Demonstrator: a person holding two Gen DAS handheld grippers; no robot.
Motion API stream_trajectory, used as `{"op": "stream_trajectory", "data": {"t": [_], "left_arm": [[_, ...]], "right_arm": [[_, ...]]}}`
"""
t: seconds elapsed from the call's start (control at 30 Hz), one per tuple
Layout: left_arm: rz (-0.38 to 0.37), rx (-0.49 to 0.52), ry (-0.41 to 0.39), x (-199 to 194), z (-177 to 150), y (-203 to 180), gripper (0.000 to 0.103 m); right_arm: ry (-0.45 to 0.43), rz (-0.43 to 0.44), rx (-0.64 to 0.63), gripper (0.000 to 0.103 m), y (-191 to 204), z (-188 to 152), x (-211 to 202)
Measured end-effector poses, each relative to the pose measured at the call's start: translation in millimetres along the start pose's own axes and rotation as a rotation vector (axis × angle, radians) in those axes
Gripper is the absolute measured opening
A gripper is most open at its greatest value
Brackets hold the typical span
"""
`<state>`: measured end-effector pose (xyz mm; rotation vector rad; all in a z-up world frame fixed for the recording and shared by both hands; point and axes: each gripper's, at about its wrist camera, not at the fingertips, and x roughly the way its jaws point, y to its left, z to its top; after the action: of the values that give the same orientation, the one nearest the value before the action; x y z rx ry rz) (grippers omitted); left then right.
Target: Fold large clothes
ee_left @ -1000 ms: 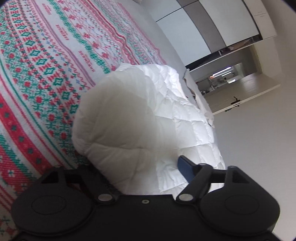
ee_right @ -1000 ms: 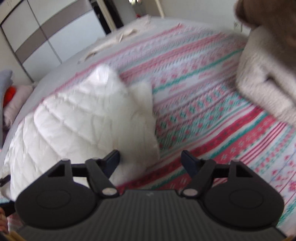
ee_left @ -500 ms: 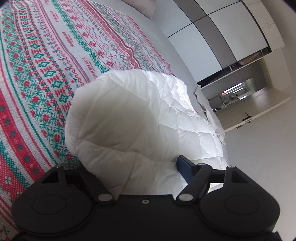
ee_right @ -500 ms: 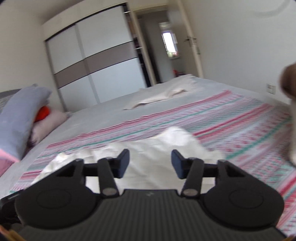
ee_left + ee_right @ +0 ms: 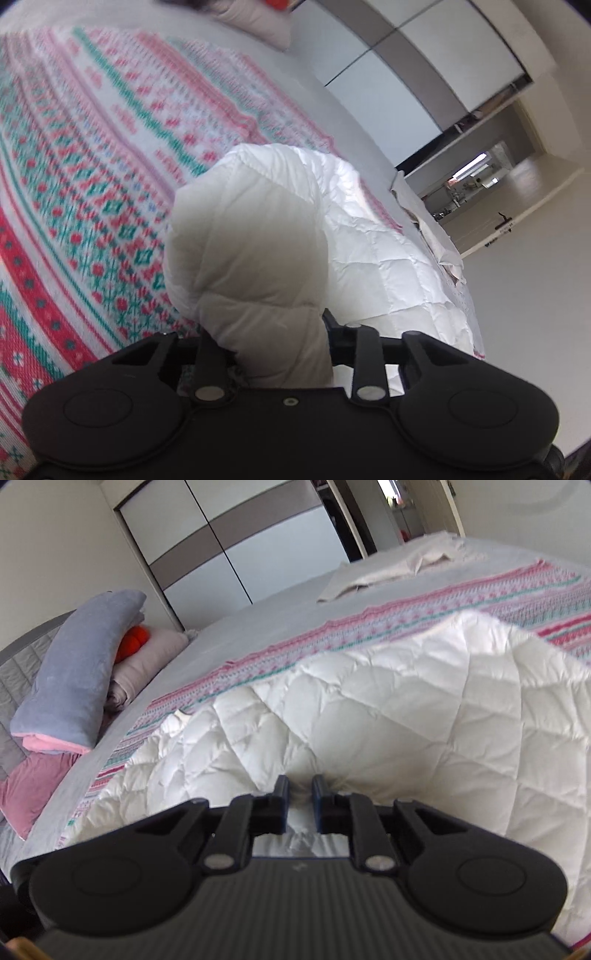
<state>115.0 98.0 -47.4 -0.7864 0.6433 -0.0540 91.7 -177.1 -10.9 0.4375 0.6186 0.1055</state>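
Observation:
A white quilted garment (image 5: 388, 258) lies on a bed covered by a red, green and white patterned blanket (image 5: 92, 184). A thick rounded fold of it rises between the fingers of my left gripper (image 5: 267, 332), whose jaws are closing and press on the fold from both sides. In the right wrist view the same garment (image 5: 406, 709) spreads wide across the blanket (image 5: 480, 594). My right gripper (image 5: 300, 790) is closing, its jaws nearly together, with a small pinch of the puckered fabric between the pads.
At the bed's head lie a grey-blue pillow (image 5: 74, 672), an orange object (image 5: 135, 640) and a pink cloth (image 5: 33, 786). A beige cloth (image 5: 399, 566) lies on the far part of the bed. A sliding wardrobe (image 5: 240, 546) stands behind.
The left jaws have drawn in onto the garment's fold. The right gripper has swung from the patterned blanket to over the garment, and its jaws have narrowed onto the fabric.

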Motion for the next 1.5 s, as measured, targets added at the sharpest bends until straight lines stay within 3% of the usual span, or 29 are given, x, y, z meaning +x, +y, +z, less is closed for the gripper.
{"op": "stream_trajectory", "data": {"t": [0.2,0.3,0.47,0.67,0.77,0.93,1.1,1.17,1.2,1.23,1.27,1.5], "left_arm": [[-0.087,0.307,-0.193,-29.3,-12.3,-39.5,0.023],[-0.173,0.482,-0.289,-42.9,-22.4,-63.7,0.021],[-0.341,0.73,-0.373,-51.7,-47.1,-101.0,0.021],[-0.509,0.939,-0.316,-31.5,-76.9,-137.6,0.022],[-0.497,1.042,-0.324,-19.8,-91.1,-147.4,0.022],[-0.492,1.112,-0.315,-15.9,-101.6,-155.9,0.022],[-0.496,1.251,-0.286,-13.3,-120.9,-159.4,0.022],[-0.503,1.328,-0.275,-14.0,-133.3,-161.7,0.023],[-0.507,1.357,-0.264,-13.6,-138.2,-162.1,0.023],[-0.511,1.381,-0.251,-13.0,-142.8,-162.7,0.024],[-0.514,1.399,-0.233,-12.4,-147.4,-163.7,0.024],[-0.539,1.457,-0.11,-3.8,-169.0,-173.0,0.025]], "right_arm": [[0.103,0.07,0.151,0.01,-31.0,2.8,22.1],[0.148,0.124,0.241,0.007,-48.9,2.4,30.3],[0.194,0.199,0.334,0.005,-70.2,0.7,39.0],[0.221,0.241,0.364,0.002,-84.6,-0.2,44.9],[0.221,0.281,0.389,0.001,-98.2,-1.2,41.9],[0.227,0.289,0.429,0.003,-116.7,14.4,16.0],[0.096,0.209,0.399,0.007,-143.3,33.7,-49.6],[0.024,0.171,0.387,0.011,-155.1,36.6,-78.5],[-0.006,0.151,0.39,0.021,-161.5,37.0,-90.8],[-0.034,0.127,0.4,0.042,-167.7,37.1,-101.0],[-0.072,0.092,0.415,0.049,-175.6,37.6,-112.5],[-0.223,-0.072,0.323,0.051,-184.7,48.3,-148.8]]}}
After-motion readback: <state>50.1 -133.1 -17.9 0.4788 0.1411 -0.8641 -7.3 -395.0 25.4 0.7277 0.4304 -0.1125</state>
